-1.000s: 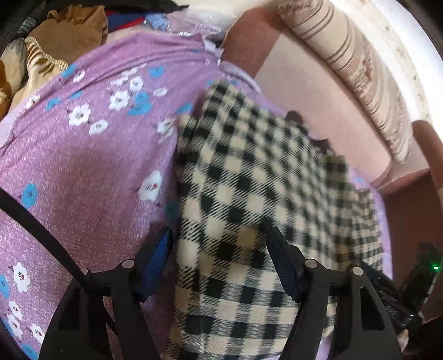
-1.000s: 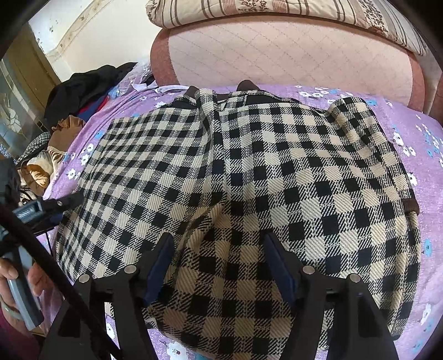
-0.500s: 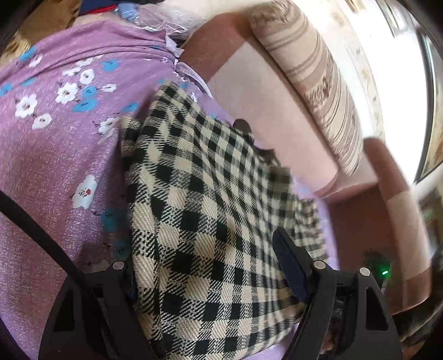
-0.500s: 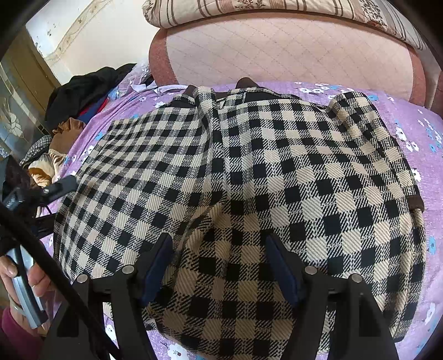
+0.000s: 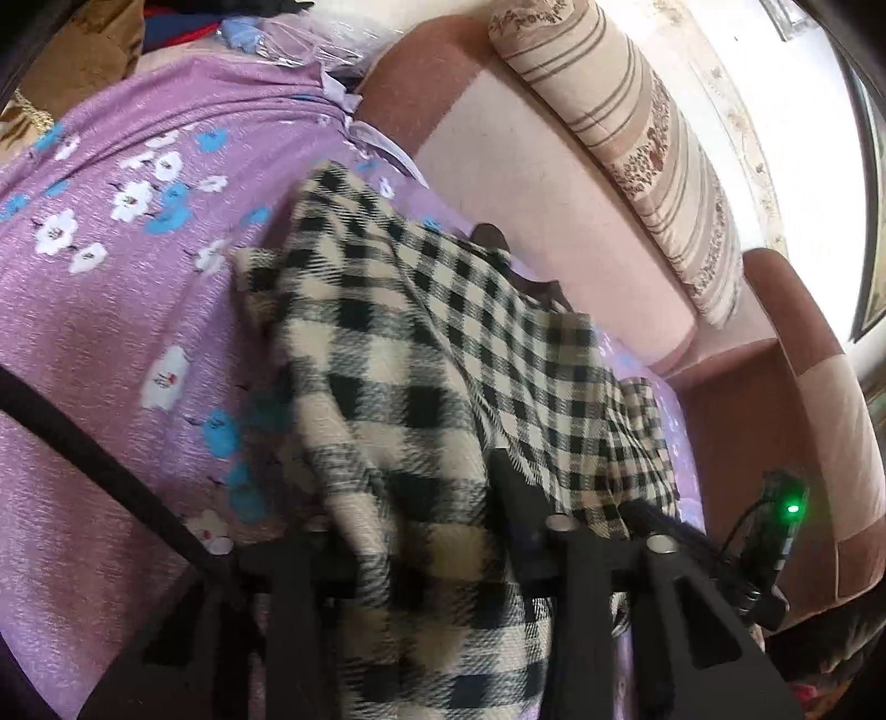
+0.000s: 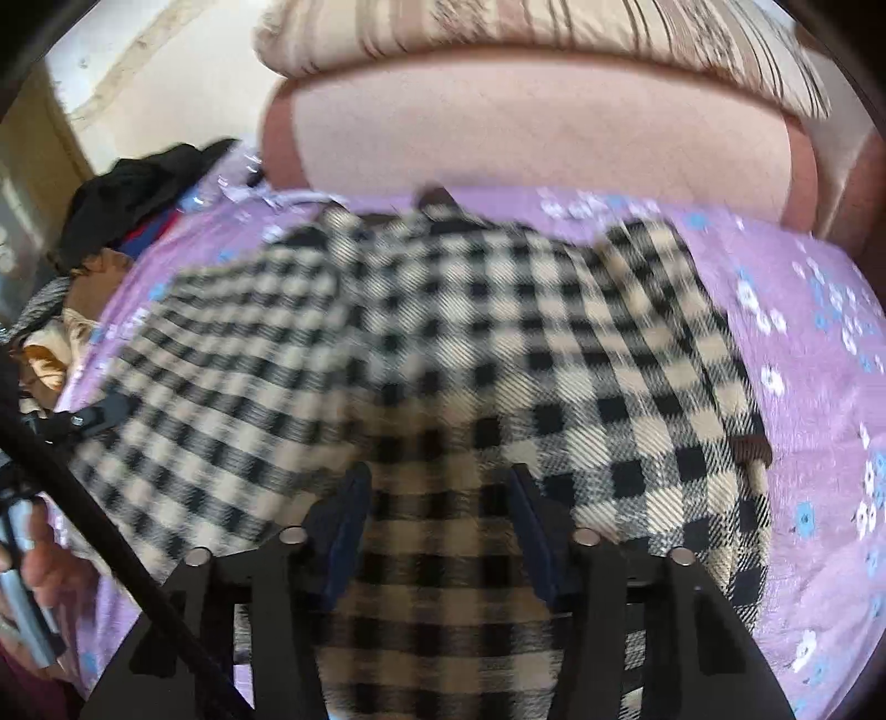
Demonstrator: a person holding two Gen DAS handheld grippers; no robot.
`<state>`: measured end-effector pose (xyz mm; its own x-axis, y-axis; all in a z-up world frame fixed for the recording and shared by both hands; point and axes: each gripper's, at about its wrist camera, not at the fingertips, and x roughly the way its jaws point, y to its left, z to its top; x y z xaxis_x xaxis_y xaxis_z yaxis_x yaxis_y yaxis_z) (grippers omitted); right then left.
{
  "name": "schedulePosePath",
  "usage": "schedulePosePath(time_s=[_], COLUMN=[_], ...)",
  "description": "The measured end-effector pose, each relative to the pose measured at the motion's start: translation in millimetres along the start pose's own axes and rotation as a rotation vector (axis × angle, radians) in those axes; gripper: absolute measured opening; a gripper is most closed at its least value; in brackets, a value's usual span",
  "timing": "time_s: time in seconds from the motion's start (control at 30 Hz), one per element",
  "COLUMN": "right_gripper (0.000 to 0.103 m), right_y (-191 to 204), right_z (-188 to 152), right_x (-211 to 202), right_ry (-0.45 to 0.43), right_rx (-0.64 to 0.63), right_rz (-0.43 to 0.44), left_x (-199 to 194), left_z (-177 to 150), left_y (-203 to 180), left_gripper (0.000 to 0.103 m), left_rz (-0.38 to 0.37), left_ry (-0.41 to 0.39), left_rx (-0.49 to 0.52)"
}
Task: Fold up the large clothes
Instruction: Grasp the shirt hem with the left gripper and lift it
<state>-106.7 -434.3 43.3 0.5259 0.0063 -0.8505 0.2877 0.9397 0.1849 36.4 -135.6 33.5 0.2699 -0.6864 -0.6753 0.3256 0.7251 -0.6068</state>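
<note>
A large black-and-cream checked garment [image 5: 443,332] [image 6: 498,332] lies spread on a bed with a purple flowered sheet [image 5: 111,304] [image 6: 803,387]. My left gripper [image 5: 421,515] is closing on the garment's near left edge. The cloth is bunched between its jaws, drapes over and hides the left finger, and is pulled up off the sheet. My right gripper [image 6: 440,515] is closing too. A fold of the near hem fills the gap between its blue pads [image 6: 349,515]. The right wrist view is blurred by motion.
A pink padded headboard [image 5: 526,194] [image 6: 526,138] with a striped bolster [image 5: 637,138] [image 6: 554,27] bounds the bed's far side. A pile of dark and brown clothes [image 6: 138,188] [image 5: 83,55] lies at the left. A hand [image 6: 39,559] shows at the lower left.
Both grippers' jaws have narrowed onto the checked cloth. The left one now has the edge gathered and raised, and its view has tilted. The right one has shifted slightly forward.
</note>
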Motion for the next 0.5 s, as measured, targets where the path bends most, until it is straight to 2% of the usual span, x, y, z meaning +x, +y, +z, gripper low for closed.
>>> schedulePosePath(time_s=[0.03, 0.13, 0.2, 0.23, 0.27, 0.3, 0.33, 0.37, 0.43, 0.5], right_gripper=[0.048, 0.047, 0.047, 0.047, 0.047, 0.047, 0.047, 0.047, 0.050, 0.061], right_y=[-2, -2, -7, -8, -9, -10, -12, -14, -23, -34], right_z=[-1, -1, -1, -1, -2, -4, -5, -6, -7, -10], right_x=[5, -4, -12, -9, -1, 7, 5, -4, -25, -46], right_ry=[0.027, 0.009, -0.026, -0.029, 0.007, 0.060, 0.069, 0.056, 0.025, -0.017], right_rx=[-0.008, -0.014, 0.007, -0.006, -0.030, -0.046, -0.044, -0.028, 0.009, 0.040], right_rz=[-0.006, 0.004, 0.025, -0.002, -0.041, -0.041, -0.027, -0.008, 0.040, 0.053], left_x=[0, -1, -1, -1, -2, -4, -6, -9, -16, -23], left_z=[0, -1, -1, -2, -2, -3, -4, -5, -5, -4], left_y=[1, -5, -11, -11, -13, -17, -20, -25, -34, -47], left_gripper=[0.033, 0.036, 0.053, 0.059, 0.059, 0.058, 0.046, 0.028, 0.022, 0.017], left_rz=[-0.001, 0.032, 0.053, 0.056, 0.061, 0.084, 0.101, 0.122, 0.137, 0.145], left_ry=[0.001, -0.002, -0.001, -0.004, -0.009, -0.021, -0.028, -0.033, -0.047, -0.057], left_rx=[-0.009, 0.016, 0.022, 0.021, 0.029, 0.047, 0.061, 0.085, 0.125, 0.155])
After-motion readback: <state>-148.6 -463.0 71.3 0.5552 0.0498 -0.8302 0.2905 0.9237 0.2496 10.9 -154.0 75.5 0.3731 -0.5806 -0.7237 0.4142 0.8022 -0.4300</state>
